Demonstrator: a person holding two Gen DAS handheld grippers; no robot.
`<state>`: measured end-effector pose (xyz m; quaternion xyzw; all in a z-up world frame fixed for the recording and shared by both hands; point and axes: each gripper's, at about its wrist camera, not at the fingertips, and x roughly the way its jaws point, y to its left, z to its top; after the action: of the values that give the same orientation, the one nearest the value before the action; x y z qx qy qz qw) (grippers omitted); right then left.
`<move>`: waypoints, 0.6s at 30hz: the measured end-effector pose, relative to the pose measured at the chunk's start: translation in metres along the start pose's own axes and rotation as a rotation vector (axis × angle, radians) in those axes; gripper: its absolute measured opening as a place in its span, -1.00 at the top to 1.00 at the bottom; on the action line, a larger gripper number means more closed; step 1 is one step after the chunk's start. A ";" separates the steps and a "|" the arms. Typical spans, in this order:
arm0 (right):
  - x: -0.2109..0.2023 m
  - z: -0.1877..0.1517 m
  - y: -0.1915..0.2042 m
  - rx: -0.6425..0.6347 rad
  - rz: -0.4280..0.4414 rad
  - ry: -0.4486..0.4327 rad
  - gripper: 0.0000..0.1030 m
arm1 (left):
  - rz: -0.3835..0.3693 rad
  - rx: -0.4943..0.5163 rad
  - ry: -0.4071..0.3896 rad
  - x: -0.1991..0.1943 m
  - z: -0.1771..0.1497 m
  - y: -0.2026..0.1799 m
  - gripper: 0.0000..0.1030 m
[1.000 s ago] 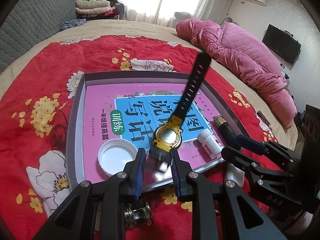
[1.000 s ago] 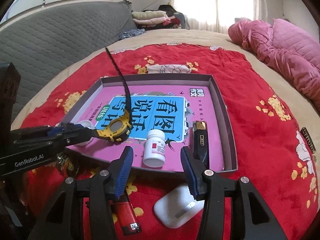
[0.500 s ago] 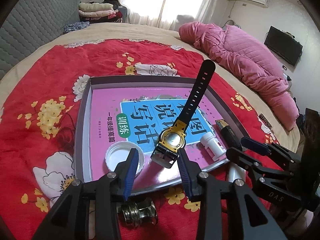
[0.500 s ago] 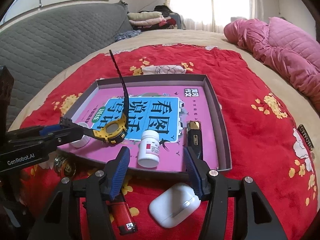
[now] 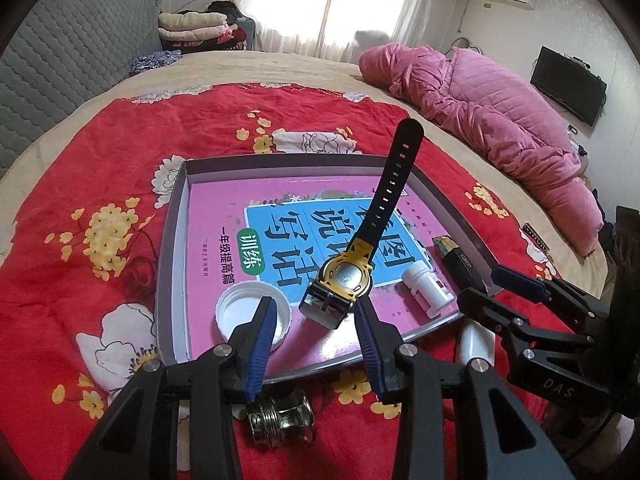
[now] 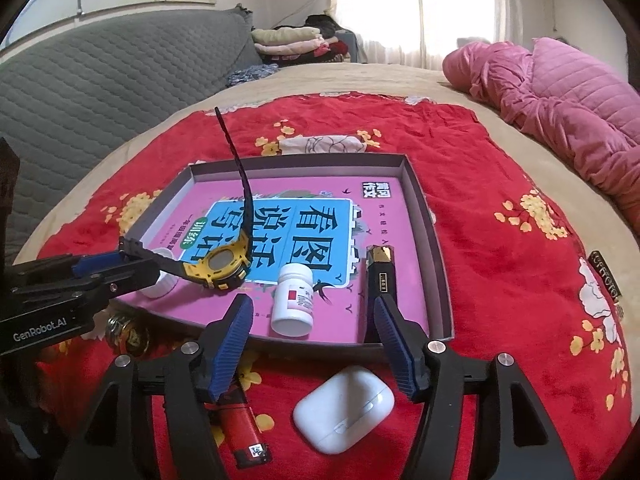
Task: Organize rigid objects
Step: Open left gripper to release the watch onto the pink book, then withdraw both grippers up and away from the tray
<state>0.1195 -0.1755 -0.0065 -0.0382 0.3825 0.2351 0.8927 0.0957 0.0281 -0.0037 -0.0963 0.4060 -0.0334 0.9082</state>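
1. The bed (image 5: 280,68) fills the room, with a grey quilted headboard (image 6: 100,80) on one side and a pink quilted coat (image 5: 500,120) lying along the other.
2. A red floral blanket (image 5: 100,180) is spread over the bed and carries everything else.
3. A shallow grey tray (image 6: 434,240) sits on the blanket, its floor covered by a pink and blue booklet (image 6: 320,220).
4. The left hand-held gripper (image 5: 316,316) hangs over the tray's near edge. Its jaws are opening, and the blue pads stand clear on either side of the watch's buckle end.
5. The right hand-held gripper (image 6: 312,320) hovers at the tray's near edge. Its jaws are opening too, with nothing pressed between them.
6. The yellow and black watch (image 5: 346,280) rests in the tray on the booklet, its long strap sticking up at a slant.
7. A white earbud case (image 6: 344,412) lies on the blanket just outside the tray, below the right gripper.
8. A white pill bottle (image 6: 294,300) lies in the tray, beside a black and gold lighter (image 6: 382,276).
9. A white jar lid (image 5: 252,316) sits open side up in the tray, near the watch.
10. A red lighter (image 6: 244,428) and a brass fitting (image 5: 280,420) lie on the blanket outside the tray.
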 end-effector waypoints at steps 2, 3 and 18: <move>0.000 0.000 -0.001 0.000 -0.003 0.001 -0.32 | 0.002 -0.004 -0.003 -0.001 0.000 0.001 -0.07; 0.000 0.000 -0.001 -0.001 -0.005 0.001 -0.33 | 0.001 -0.006 -0.006 -0.002 0.000 0.001 -0.16; -0.006 0.001 0.000 -0.013 -0.020 -0.021 -0.43 | 0.038 -0.002 -0.026 -0.012 -0.001 0.004 -0.17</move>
<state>0.1162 -0.1773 -0.0017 -0.0453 0.3711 0.2288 0.8988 0.0870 0.0330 0.0035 -0.0898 0.3960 -0.0148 0.9137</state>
